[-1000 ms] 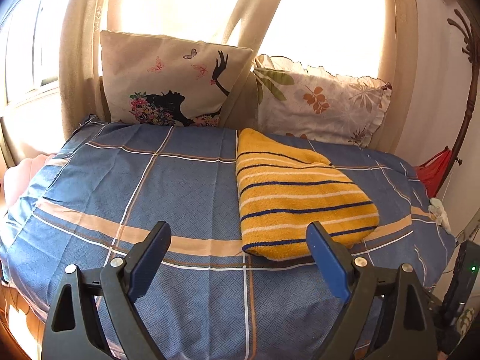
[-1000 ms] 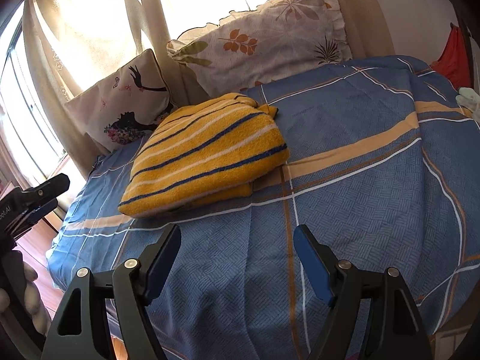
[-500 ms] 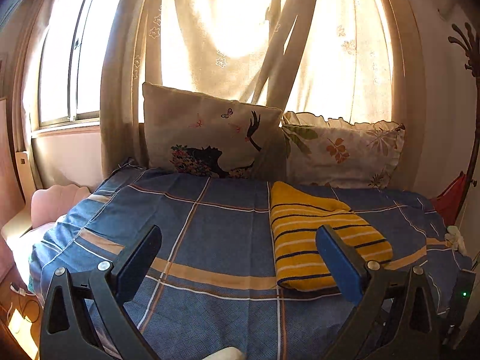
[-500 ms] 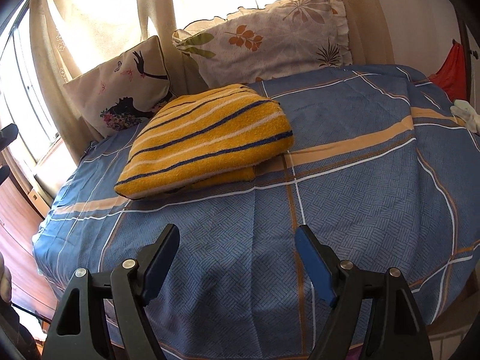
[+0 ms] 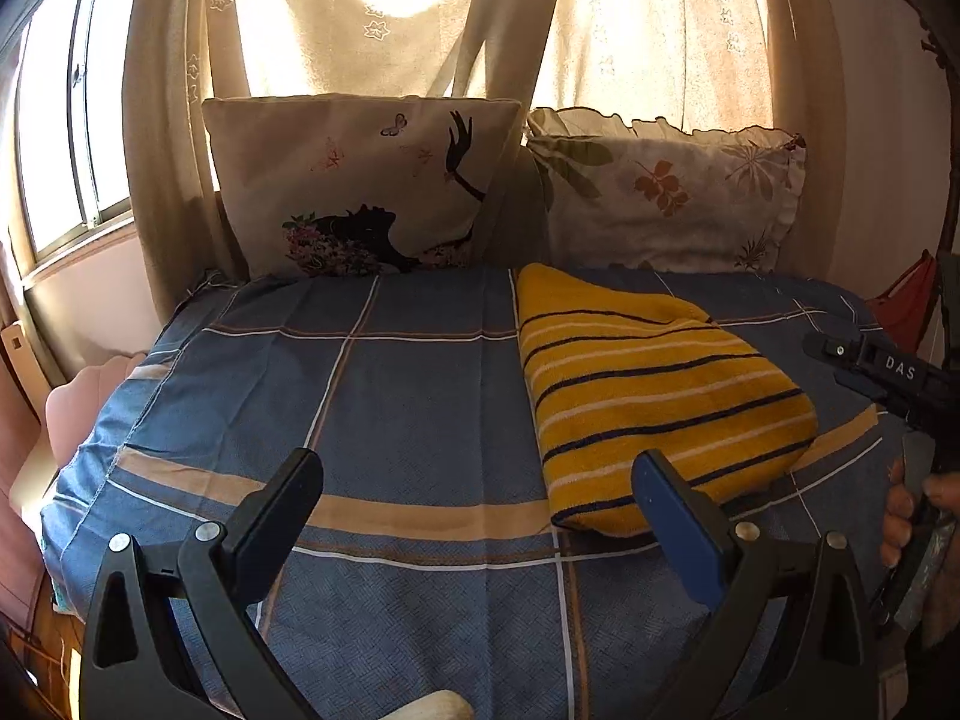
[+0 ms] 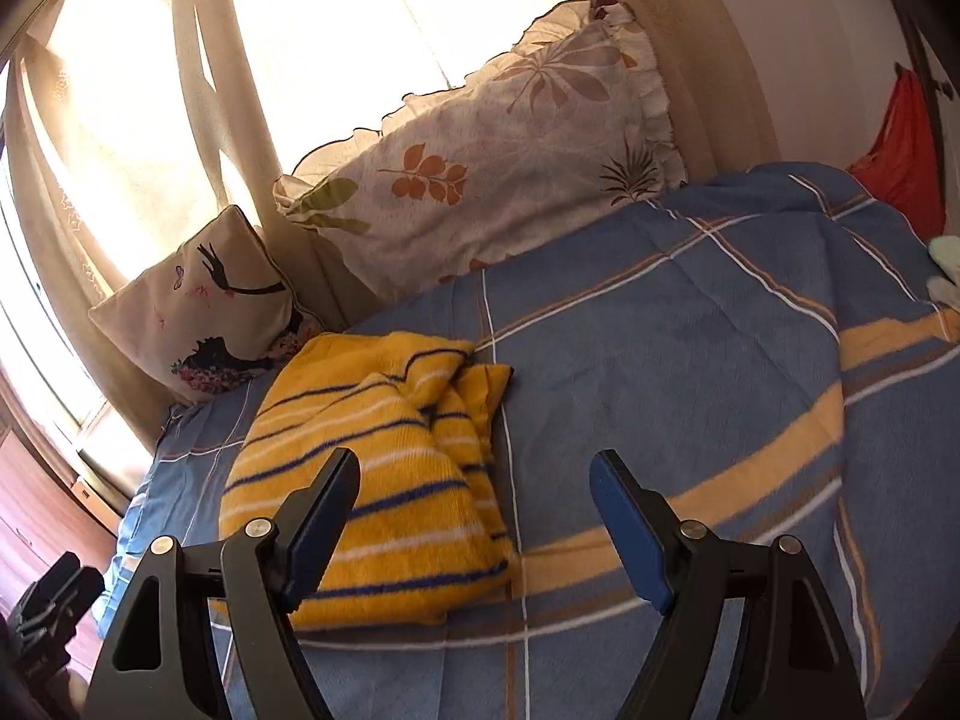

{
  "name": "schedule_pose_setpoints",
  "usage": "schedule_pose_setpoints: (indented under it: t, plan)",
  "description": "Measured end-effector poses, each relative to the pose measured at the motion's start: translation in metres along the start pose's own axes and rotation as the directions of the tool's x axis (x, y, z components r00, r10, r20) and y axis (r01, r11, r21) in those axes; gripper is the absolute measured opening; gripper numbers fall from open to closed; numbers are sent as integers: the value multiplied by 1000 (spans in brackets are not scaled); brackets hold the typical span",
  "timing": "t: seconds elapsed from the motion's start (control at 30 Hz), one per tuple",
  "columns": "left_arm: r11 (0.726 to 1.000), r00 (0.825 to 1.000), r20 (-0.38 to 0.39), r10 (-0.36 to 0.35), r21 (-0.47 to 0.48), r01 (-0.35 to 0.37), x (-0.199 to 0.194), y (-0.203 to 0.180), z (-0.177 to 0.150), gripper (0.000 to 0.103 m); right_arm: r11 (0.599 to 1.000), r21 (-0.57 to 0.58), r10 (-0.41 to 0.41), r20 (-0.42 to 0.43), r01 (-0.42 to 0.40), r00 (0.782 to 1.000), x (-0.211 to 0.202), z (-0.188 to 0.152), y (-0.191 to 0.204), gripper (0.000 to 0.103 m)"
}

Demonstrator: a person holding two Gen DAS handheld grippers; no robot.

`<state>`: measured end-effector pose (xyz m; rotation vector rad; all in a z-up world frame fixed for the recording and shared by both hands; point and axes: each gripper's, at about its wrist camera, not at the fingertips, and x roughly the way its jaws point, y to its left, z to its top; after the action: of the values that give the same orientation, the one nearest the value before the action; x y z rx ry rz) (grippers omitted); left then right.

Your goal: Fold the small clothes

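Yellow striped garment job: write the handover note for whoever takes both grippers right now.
Left gripper: open, empty, above the blue plaid bedspread.
Right gripper: open, empty, near the garment's front edge.
Yellow striped garment: lies folded in a compact stack on the bedspread, in front of the two pillows; its far end looks bunched, with loose layers showing.
Done: main folds appear made.
Left: probably tidy that far end; no other clothes to fold are in view.

- This is a bedroom in a home.
- A bed (image 5: 420,408) wears a blue checked cover.
- Two soft pillows (image 5: 360,180) lean at 12 o'clock.
- Thin curtains (image 5: 648,30) hang over a sunny window (image 5: 72,138) behind them.
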<state>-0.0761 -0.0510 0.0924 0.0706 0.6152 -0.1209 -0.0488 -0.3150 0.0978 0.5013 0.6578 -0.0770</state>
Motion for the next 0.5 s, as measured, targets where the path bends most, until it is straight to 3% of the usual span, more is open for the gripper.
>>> schedule_pose_setpoints:
  t: [0.1,0.17,0.2,0.23,0.27,0.33,0.5]
  plan:
    - [1000,1000,-24,17,-5,-17,9,2,2,102,996,-84,-7,-103,-2,995,55,34,11,82]
    - [1000,999,-43,15,-17,-15,14,5,4,103,995,-94,24,-221,-46,975,98,46,13,72]
    - [1000,998,-54,14,-22,-15,18,6,5,102,994,-76,55,-297,-80,953,120,48,13,63]
    - [1000,998,-65,14,-24,-15,21,8,6,102,993,-36,91,-370,-112,925,141,49,7,22]
    - [1000,997,-70,18,-22,-19,24,9,7,102,991,4,122,-405,-131,906,154,51,3,11]
    - [999,997,-67,35,-13,-36,28,9,10,102,991,1,122,-379,-131,917,162,62,1,10]
    - [1000,997,-73,24,-1,-24,41,4,19,102,990,-132,-1,-308,-42,951,172,78,16,8]
